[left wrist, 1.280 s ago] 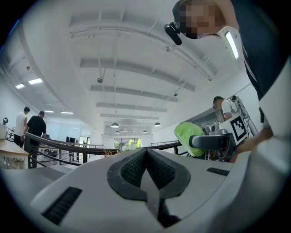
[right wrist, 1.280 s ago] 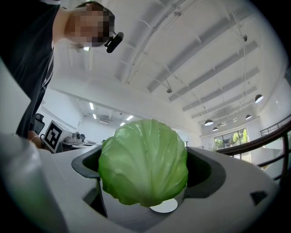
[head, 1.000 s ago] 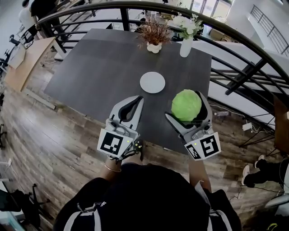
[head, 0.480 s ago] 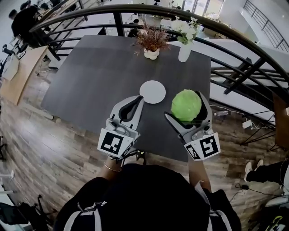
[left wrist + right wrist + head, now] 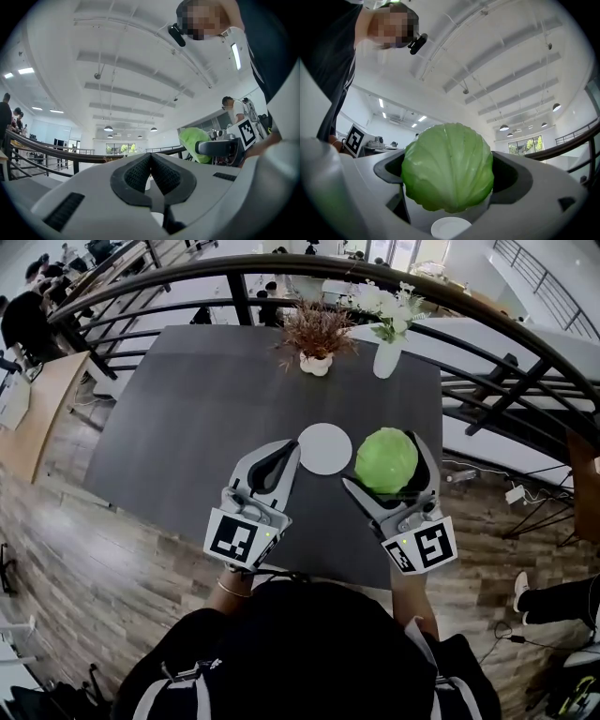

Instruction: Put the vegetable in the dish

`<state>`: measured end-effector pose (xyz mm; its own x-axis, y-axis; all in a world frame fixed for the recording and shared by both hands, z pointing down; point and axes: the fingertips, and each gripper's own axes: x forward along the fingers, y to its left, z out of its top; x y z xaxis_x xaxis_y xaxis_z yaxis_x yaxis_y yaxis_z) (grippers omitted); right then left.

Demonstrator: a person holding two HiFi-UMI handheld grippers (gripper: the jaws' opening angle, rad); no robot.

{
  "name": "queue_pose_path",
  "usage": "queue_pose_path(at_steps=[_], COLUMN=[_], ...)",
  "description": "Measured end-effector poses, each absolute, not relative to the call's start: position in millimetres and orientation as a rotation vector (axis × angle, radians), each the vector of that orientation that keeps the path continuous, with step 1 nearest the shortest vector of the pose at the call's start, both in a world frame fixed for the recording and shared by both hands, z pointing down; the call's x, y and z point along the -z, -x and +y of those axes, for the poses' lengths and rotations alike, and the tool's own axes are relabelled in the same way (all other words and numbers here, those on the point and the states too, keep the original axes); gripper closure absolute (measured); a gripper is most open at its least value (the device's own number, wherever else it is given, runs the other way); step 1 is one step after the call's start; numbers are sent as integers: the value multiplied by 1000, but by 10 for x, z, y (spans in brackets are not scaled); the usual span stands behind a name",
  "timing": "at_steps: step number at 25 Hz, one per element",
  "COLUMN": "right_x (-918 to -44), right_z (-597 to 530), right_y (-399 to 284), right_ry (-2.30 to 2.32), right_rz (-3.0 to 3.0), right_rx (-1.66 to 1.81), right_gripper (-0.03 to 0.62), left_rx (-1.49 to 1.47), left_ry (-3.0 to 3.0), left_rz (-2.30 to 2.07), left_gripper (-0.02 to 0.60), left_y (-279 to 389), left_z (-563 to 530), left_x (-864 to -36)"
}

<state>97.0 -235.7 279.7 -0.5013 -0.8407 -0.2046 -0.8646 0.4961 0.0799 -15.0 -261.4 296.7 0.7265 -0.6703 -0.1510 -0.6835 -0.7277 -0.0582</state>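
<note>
While the right gripper [image 5: 386, 463] is held over the near right part of the dark table [image 5: 197, 399], its two jaws are clamped on a round green cabbage [image 5: 386, 457], one jaw on each side of the head. The right gripper view confirms the hold: the cabbage [image 5: 447, 166] fills the space between the jaws, and its pale ribbed leaves face the camera. The cabbage is off the table surface, carried in the air.

The white plate [image 5: 325, 448] lies flat on the table, empty, between the two grippers in the head view. It sits just to the left of the cabbage and partly behind the jaw on that side. In the right gripper view the plate [image 5: 450, 228] shows low in the frame, below the cabbage and beyond the jaws. The cabbage does not touch the plate.

The left gripper [image 5: 289, 448] is held beside the plate's left edge, also over the near part of the table. Its jaws are closed tip to tip, and the left gripper view shows the ribbed pads [image 5: 140, 173] meeting with nothing between them. That same view shows the cabbage [image 5: 193, 143] off to the right.

At the far edge of the table stand a small white pot of dried reddish plants [image 5: 317, 332] and a white vase of white flowers [image 5: 386, 341], well apart from the plate. A dark curved railing [image 5: 469, 301] runs behind and to the right of the table. Wood-pattern flooring [image 5: 84, 549] lies to the left.
</note>
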Motion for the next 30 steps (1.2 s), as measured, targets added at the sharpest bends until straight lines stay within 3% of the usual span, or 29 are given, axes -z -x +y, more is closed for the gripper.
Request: queue_pose_path(at_steps=[30], right_x=[-3059], right_z=[-2773], right_y=[-877], right_ry=[1390], right_rz=[2704], right_rx=[-162], right_gripper=[72], left_rx=[-151], left_ry=[2820], left_rz=[1253], left_gripper=[575], left_y=[181], left_z=[-2860], left_x=[-3134])
